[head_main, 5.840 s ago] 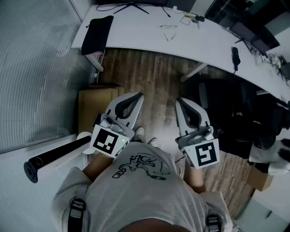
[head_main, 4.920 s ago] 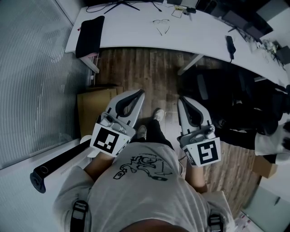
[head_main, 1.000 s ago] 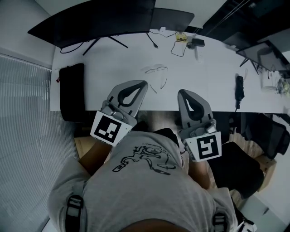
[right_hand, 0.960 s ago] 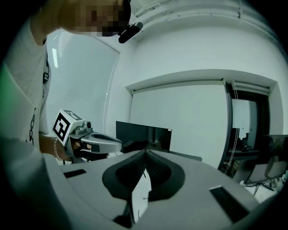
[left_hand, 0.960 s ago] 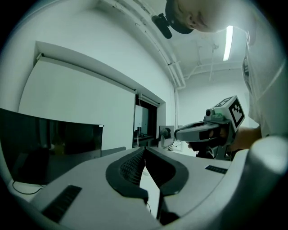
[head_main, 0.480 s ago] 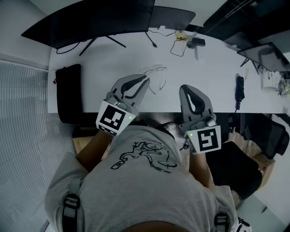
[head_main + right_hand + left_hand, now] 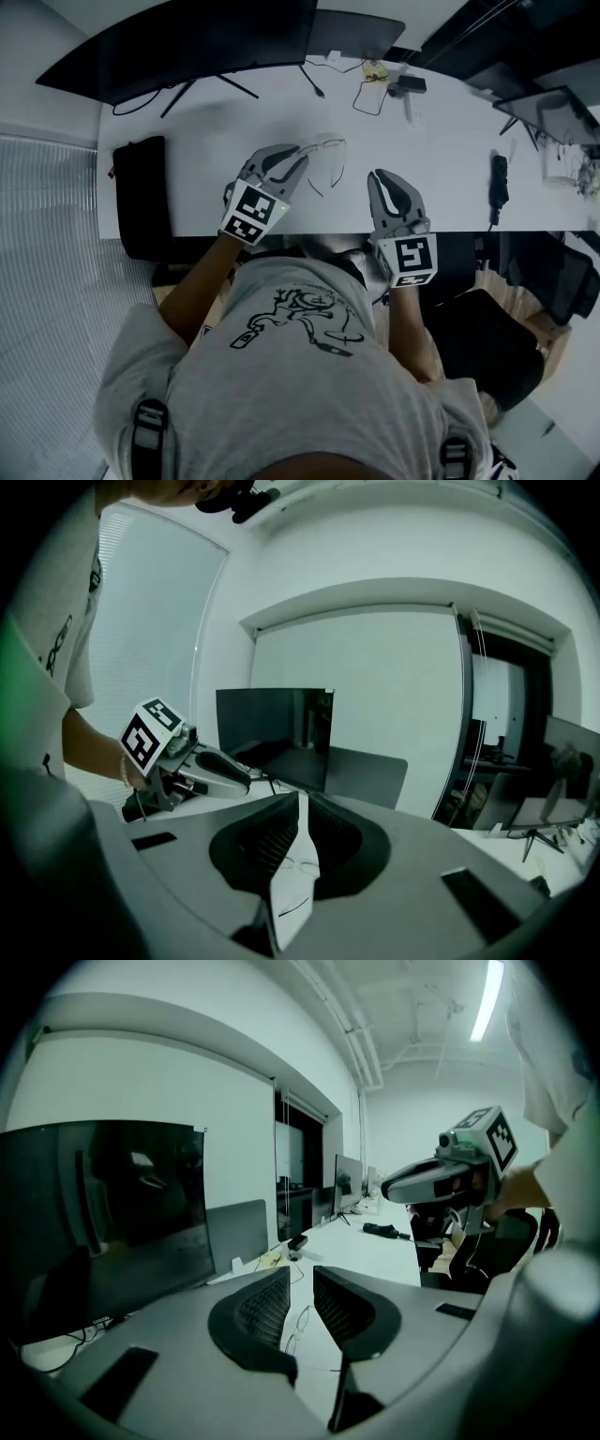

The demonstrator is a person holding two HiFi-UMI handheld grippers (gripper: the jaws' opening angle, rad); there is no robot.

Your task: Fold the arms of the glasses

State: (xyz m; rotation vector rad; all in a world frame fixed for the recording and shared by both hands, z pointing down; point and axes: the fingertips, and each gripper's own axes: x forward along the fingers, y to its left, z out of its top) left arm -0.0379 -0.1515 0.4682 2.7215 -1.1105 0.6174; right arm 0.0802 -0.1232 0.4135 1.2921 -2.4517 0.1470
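A thin wire-framed pair of glasses (image 7: pixel 325 145) lies on the white desk (image 7: pixel 441 187) with both arms spread toward me. My left gripper (image 7: pixel 300 150) hangs just left of the frame, jaws apart with a modest gap; in the left gripper view the glasses (image 7: pixel 298 1322) show through that gap, farther along the desk. My right gripper (image 7: pixel 377 174) is lower right of the glasses and clear of them. Its jaws are opening from a narrow slit with nothing between them, and the glasses (image 7: pixel 300 866) show through the slit.
A large dark monitor (image 7: pixel 187 47) stands at the back of the desk, with a black pouch (image 7: pixel 141 192) at the left end. Cables and small items (image 7: pixel 375 75) lie at the back, and a black device (image 7: pixel 498 183) at the right.
Both grippers have sunk and moved forward over the desk toward the glasses. The left one now reaches beside the frame.
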